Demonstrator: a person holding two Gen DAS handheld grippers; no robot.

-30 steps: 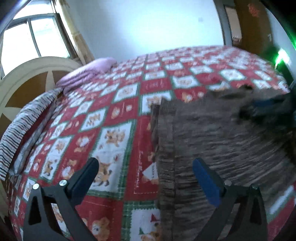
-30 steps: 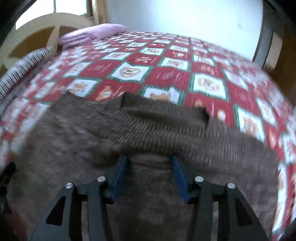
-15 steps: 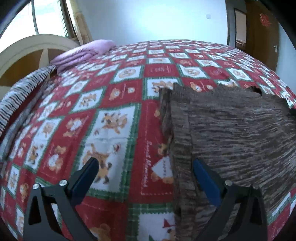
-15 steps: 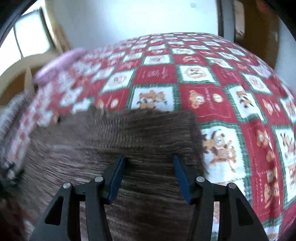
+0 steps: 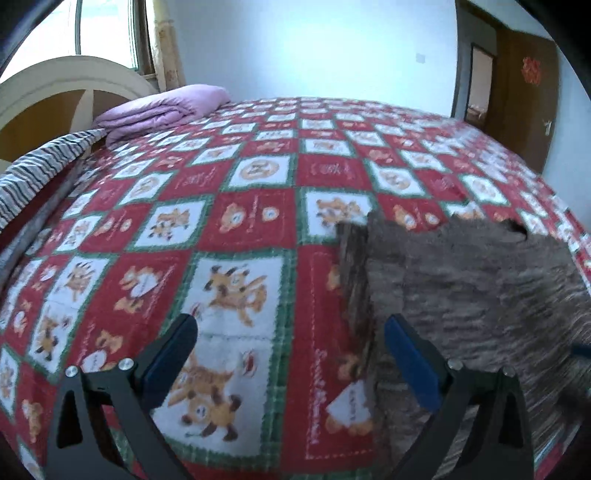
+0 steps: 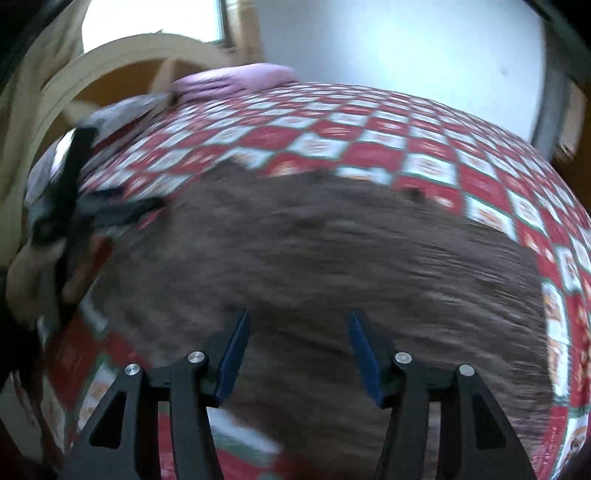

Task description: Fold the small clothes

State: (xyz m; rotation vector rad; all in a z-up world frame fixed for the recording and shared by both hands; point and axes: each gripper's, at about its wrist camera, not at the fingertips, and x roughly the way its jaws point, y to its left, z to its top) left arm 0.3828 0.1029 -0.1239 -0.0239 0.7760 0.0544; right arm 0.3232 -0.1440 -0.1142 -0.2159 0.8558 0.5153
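- Bedroom scene: bed (image 5: 258, 177) covered by a red, white and green checked bedspread (image 5: 207, 258) with cartoon animal panels; white wall behind, window (image 5: 107, 33) upper left, brown door (image 5: 524, 99) at right.
- Cream curved headboard (image 5: 55, 85) at left, partly cut off by the fisheye edge; a folded purple quilt (image 5: 162, 110) lies beside it, and a striped cloth (image 5: 40, 170) runs out of frame at left.
- Brown knit sweater (image 6: 332, 251) lies flat on the bedspread, folded into a rough block; in the left wrist view its left edge (image 5: 354, 295) shows stacked layers and its right side is cut off by the frame.
- Right wrist view is heavily motion-blurred; knit texture and bedspread panels are smeared.
- Script on the red squares near the sweater edge is present but not legible; red ornament on the door also unreadable.
- Left gripper (image 5: 291, 350): jaws spread wide, nothing between them, above the bedspread just left of the sweater; its right finger overlaps the sweater edge, contact cannot be told.
- Right gripper (image 6: 297, 347): jaws apart, nothing held, over the near part of the sweater.
- Left gripper also appears as a dark blur at left in the right wrist view (image 6: 74, 206).
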